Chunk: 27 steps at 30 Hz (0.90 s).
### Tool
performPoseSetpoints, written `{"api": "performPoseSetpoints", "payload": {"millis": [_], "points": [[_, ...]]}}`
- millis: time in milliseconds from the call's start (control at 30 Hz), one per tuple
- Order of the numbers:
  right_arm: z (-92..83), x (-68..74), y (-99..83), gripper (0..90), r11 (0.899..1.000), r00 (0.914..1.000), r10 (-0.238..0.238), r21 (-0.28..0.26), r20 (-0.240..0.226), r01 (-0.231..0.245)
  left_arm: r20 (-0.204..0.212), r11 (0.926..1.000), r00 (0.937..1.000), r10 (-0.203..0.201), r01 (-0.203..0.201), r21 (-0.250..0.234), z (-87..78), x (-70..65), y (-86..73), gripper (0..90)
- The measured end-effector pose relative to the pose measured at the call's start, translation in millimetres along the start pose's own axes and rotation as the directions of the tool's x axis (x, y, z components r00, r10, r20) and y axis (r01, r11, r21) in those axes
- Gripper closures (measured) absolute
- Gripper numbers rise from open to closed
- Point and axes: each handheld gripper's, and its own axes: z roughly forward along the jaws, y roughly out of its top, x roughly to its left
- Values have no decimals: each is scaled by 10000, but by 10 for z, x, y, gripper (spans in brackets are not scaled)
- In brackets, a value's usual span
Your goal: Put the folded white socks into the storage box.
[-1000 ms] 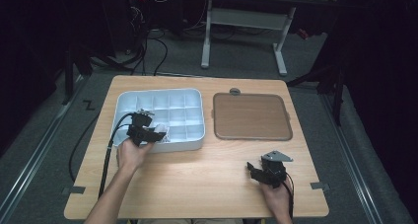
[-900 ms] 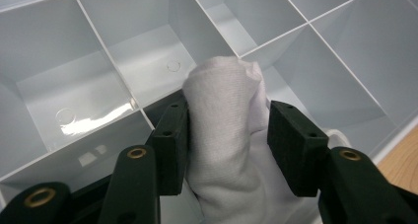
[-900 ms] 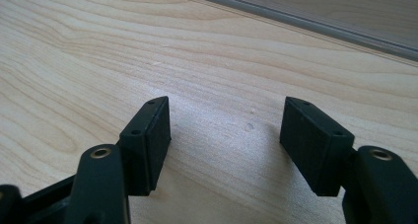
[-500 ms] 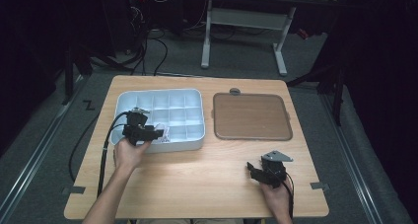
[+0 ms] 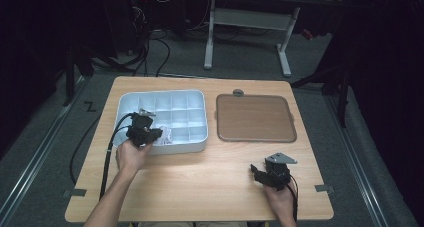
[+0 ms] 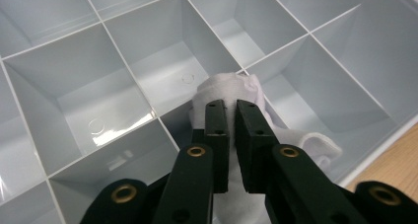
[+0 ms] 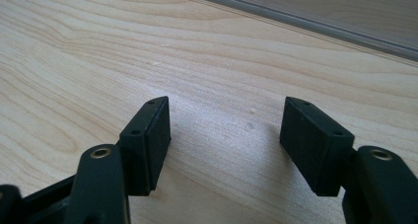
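Note:
A white sectioned tray (image 5: pixel 172 99) lies at the table's left. In its near row sits a crumpled white cloth (image 5: pixel 165 135). My left gripper (image 5: pixel 156 133) reaches over the tray's near left part, jaws pointing right. In the left gripper view the left gripper (image 6: pixel 230 105) stands almost closed, pinching the white cloth (image 6: pixel 224 88) above a divider between compartments of the tray (image 6: pixel 123 61). My right gripper (image 5: pixel 257 172) rests near the table's front right. In its own view the right gripper (image 7: pixel 226 123) is open wide over bare wood, holding nothing.
A brown flat tray (image 5: pixel 255 118) with a grey rim lies right of the white one, and a small grey knob (image 5: pixel 238 92) sits at its far edge. A black cable (image 5: pixel 107 157) trails from the left gripper off the table's front left.
My left gripper has shifted slightly left over the tray's near row with the cloth. The right gripper has stayed put.

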Motion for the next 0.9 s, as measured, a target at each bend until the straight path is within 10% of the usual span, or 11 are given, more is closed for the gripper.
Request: {"api": "performPoseSetpoints", "payload": {"millis": [900], "points": [[-3, 3, -3, 367, 10000, 10000, 26, -2, -4, -26, -194, 9946, 9992, 346, -326, 986, 191, 115, -132, 874]]}}
